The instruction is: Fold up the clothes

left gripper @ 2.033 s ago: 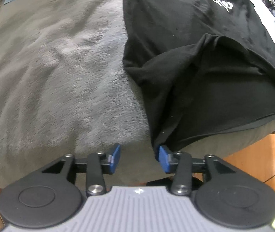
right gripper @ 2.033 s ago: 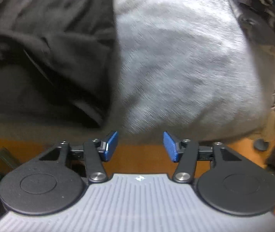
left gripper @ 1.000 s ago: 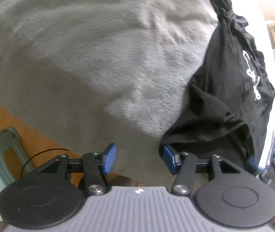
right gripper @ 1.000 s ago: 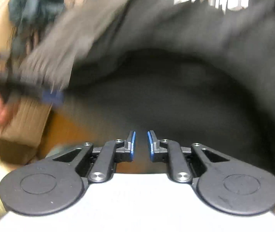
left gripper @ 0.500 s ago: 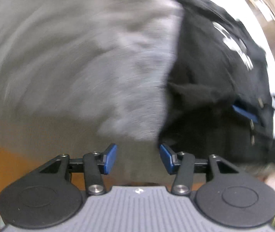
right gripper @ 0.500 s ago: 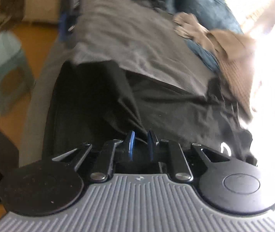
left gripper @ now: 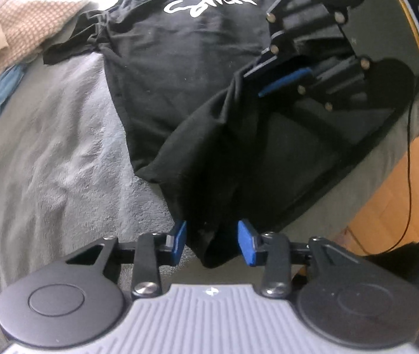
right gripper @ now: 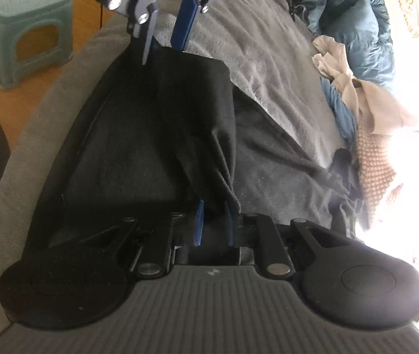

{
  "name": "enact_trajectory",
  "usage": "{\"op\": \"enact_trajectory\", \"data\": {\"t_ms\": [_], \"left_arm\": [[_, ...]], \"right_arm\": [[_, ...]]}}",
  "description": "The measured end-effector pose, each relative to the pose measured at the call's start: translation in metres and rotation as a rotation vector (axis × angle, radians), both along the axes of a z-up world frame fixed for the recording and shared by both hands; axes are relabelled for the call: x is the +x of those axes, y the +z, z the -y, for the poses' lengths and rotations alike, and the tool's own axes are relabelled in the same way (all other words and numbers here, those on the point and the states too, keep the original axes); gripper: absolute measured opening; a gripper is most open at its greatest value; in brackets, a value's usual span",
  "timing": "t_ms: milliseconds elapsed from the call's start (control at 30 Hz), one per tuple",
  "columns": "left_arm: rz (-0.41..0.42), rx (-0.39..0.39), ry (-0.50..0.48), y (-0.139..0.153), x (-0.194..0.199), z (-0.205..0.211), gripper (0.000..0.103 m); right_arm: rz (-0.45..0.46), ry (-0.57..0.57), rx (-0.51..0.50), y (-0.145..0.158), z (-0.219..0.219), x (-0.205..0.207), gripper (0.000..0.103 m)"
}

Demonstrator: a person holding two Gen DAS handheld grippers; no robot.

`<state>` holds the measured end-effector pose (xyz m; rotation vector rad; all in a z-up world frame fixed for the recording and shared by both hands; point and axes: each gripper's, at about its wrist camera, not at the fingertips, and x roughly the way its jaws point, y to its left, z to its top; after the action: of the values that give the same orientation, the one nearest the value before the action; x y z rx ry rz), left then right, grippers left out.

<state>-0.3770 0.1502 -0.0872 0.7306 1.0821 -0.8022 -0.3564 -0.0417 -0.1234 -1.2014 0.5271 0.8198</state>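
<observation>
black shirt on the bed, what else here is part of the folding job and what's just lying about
In the job:
- black shirt, its hem bunched
- right tool, shut on the hem
- left tool, closing around a hem corner

Lying about:
- grey blanket
- checked cloth
- blue garment
- green stool

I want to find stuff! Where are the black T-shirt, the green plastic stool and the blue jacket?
black T-shirt (left gripper: pixel 197 67), left wrist view, chest below lettering
green plastic stool (right gripper: pixel 29 3), right wrist view, seat top
blue jacket (right gripper: pixel 365 23), right wrist view, puffy middle
</observation>
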Motion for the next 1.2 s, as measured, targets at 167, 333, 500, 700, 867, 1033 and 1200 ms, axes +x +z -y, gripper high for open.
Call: {"op": "enact_trajectory", "data": {"t_ms": [167,333,500,700,867,1033,1200], "left_arm": [[0.006,0.026,-0.048,-0.010,-0.001,0.005,0.040],[-0.009,0.006,-0.014,-0.009,0.003,0.005,0.027],[-0.045,-0.015,0.038,-0.004,0.006,-0.005,0.010],[-0.067,-0.017,0.075,0.000,0.003,-0.022,0.004],[-0.138,-0.054,0.168,0.000,0.010,-0.033,0.005],[-0.207,-0.129,0.267,0.005,0.021,-0.038,0.027],[-0.159,-0.097,0.181,0.004,0.014,-0.023,0.035]], "right_arm": [[0.001,0.018,-0.024,-0.003,0.000,0.000,0.013],[-0.010,0.043,-0.030,-0.006,-0.001,0.003,0.013],[-0.122,-0.072,0.101,0.018,0.001,0.017,0.003],[-0.337,-0.214,0.283,0.052,0.006,0.013,0.000],[-0.330,-0.240,0.297,0.052,-0.002,-0.005,0.000],[-0.652,-0.816,0.675,0.049,0.043,0.048,0.006],[-1.049,-1.392,1.233,0.005,0.117,0.064,0.027]]}}
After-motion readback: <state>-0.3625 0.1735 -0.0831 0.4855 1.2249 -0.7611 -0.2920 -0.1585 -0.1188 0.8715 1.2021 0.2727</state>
